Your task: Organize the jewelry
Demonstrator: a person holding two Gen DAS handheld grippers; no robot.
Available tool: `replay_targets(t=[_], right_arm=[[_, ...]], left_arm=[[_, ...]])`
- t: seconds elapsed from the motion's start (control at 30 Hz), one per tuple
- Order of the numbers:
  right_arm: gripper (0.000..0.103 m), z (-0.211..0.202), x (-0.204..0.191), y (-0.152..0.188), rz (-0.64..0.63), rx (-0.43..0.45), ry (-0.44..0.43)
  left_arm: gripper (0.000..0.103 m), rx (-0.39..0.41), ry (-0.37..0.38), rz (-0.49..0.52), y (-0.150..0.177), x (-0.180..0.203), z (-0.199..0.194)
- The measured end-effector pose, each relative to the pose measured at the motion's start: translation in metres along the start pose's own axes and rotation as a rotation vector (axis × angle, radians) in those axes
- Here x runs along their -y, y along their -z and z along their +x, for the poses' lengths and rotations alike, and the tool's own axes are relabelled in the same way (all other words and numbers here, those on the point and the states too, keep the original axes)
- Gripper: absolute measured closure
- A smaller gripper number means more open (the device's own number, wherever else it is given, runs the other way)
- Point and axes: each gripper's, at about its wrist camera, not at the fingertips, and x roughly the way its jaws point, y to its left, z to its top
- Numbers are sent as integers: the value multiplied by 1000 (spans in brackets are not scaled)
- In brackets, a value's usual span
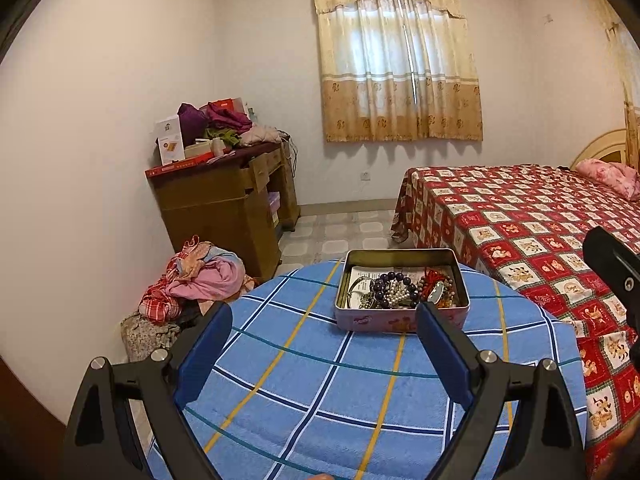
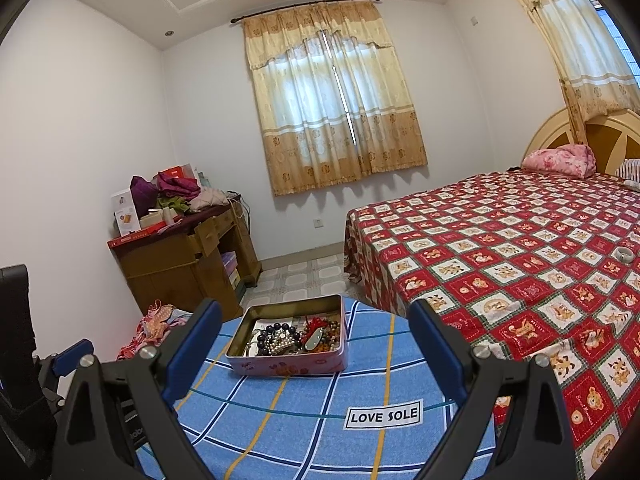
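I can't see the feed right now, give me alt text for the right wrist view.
An open pink tin heaped with beaded jewelry sits on a blue plaid cloth, just ahead of the open, empty right gripper. A label on the cloth reads LOVE SOLE. A bed with a red patterned cover lies to the right, and the left gripper shows at the left edge.

We see an open pink tin (image 1: 401,322) with a metal interior, sitting flat on a blue checked towel (image 1: 360,392). Inside it lies a tangled heap of jewelry (image 1: 400,290): dark purple beads (image 2: 276,330), a string of small pearls (image 2: 280,342), red beads (image 2: 316,326) and a silver bangle (image 1: 354,292), over a sheet of paper.
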Motion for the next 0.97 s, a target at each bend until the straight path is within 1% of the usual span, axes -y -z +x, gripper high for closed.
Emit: replay_targets(t=[0.13, 0.23, 0.5, 0.97], right_arm=[[7, 1, 2, 1, 0, -1, 0], [7, 1, 2, 1, -1, 0, 1], [7, 1, 3, 2, 0, -3, 1], [7, 3, 6, 1, -1, -8, -4]], left_arm=[[10, -4, -6, -2, 0, 0, 2], [10, -6, -24, -6, 0, -1, 3], [10, -9, -41, -42, -2, -5, 6], [10, 14, -17, -23, -7, 5, 5]])
